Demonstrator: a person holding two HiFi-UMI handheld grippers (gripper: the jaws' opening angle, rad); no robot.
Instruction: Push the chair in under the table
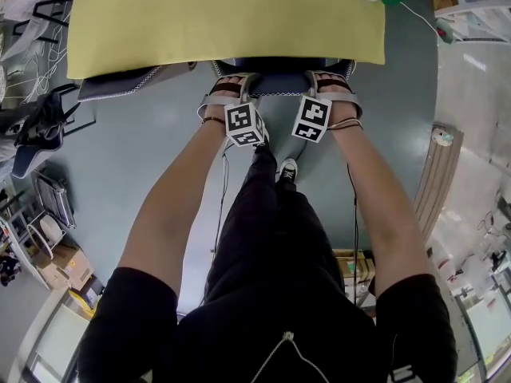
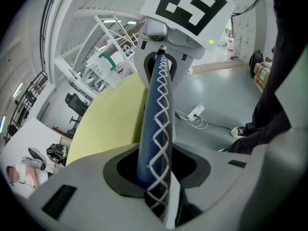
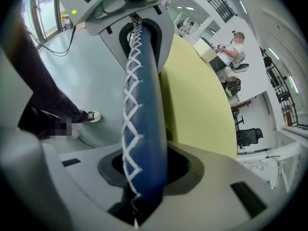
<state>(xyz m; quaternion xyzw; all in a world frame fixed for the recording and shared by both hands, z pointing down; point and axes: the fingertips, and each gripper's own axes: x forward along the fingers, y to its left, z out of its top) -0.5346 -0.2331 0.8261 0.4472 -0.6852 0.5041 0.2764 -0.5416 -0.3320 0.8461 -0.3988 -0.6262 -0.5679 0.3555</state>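
A dark blue chair backrest (image 1: 275,69) with white cross-stitching along its top edge shows just in front of the yellow table (image 1: 223,18); the seat is hidden beneath the tabletop. My left gripper (image 1: 226,94) is shut on the backrest's top edge on the left side, and my right gripper (image 1: 331,90) is shut on it on the right side. In the left gripper view the stitched edge (image 2: 156,124) runs out from between the jaws of my left gripper (image 2: 156,177) to the other gripper, with the tabletop (image 2: 110,124) at its left. The right gripper view shows the same edge (image 3: 144,129) clamped in my right gripper (image 3: 144,177).
My shoe (image 1: 287,168) stands on the grey-green floor behind the chair. A power strip with cable (image 2: 196,113) lies on the floor. Cardboard boxes (image 1: 68,266) and a dark office chair (image 1: 36,130) stand at the left. A person (image 3: 226,49) sits at a desk beyond the table.
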